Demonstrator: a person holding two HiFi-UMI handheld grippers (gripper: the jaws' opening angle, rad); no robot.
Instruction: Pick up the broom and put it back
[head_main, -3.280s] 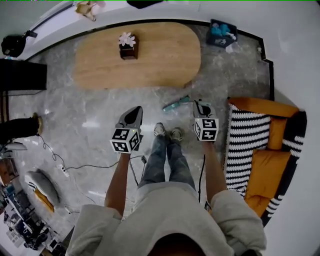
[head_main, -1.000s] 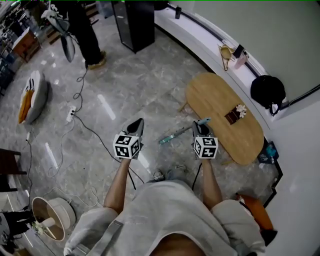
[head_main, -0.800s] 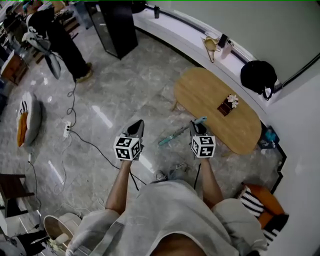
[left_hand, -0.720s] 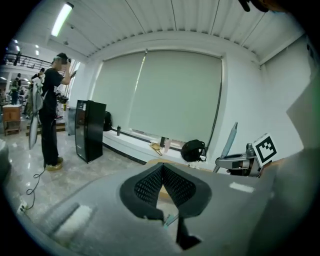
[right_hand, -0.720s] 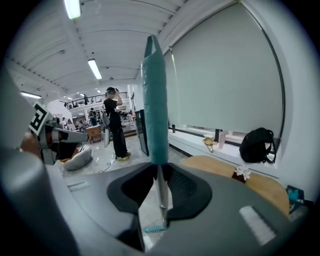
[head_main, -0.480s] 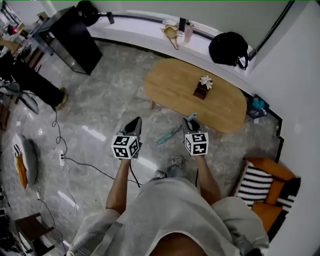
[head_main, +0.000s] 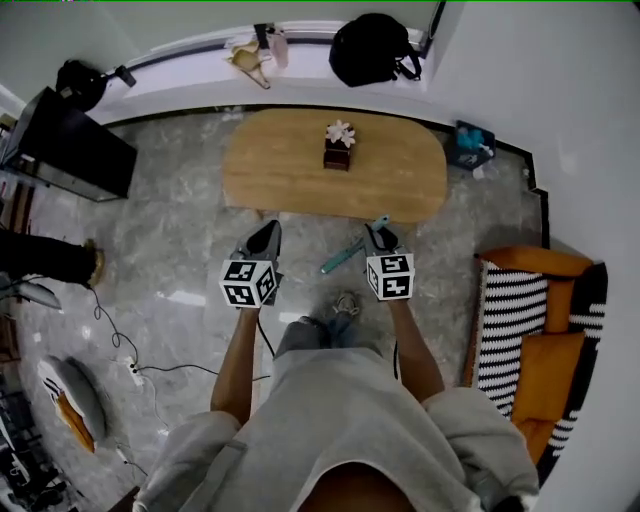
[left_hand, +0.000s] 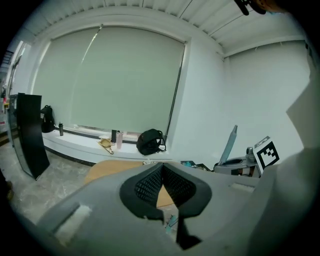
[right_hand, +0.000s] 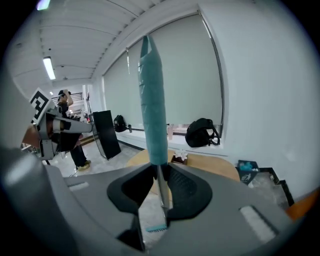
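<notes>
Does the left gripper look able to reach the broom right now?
Probably yes: the left gripper is empty and nothing stands between it and the broom in the right gripper, though its jaws are shut.

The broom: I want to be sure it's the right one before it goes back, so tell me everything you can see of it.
The broom is slim: a teal sleeve on the upper handle, a thin silvery metal shaft below it, a teal head at the bottom end. The right gripper is closed on the bare shaft just under the sleeve. In the head view it slants down toward the floor; whether its head touches the floor is unclear.
</notes>
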